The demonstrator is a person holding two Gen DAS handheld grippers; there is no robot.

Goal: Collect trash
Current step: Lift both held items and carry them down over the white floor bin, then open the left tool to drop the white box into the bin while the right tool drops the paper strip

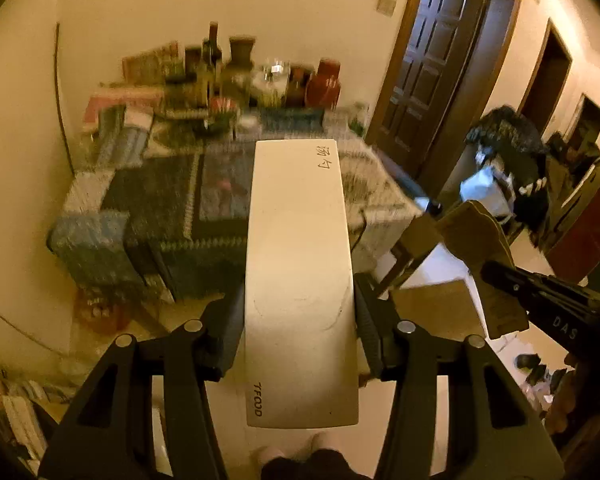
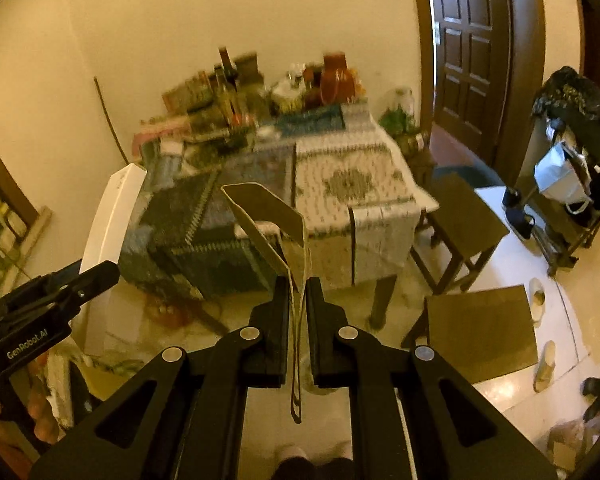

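My left gripper (image 1: 300, 312) is shut on a long white box (image 1: 298, 280) with "TFOOD" printed near its base, held above the floor in front of the table (image 1: 172, 200). The box also shows at the left of the right wrist view (image 2: 112, 220). My right gripper (image 2: 299, 296) is shut on a flattened brown cardboard piece (image 2: 276, 228), pinched between both fingers and sticking up and forward. The same cardboard (image 1: 480, 248) and the right gripper (image 1: 500, 276) show at the right of the left wrist view.
The table (image 2: 360, 184) has a patterned cloth and a cluster of bottles and jars (image 2: 268, 88) at the wall. Wooden stools (image 2: 468, 216) stand to its right. A dark door (image 2: 472, 48) is behind. A black bag on a rack (image 2: 572, 100) stands far right. Slippers lie on the floor.
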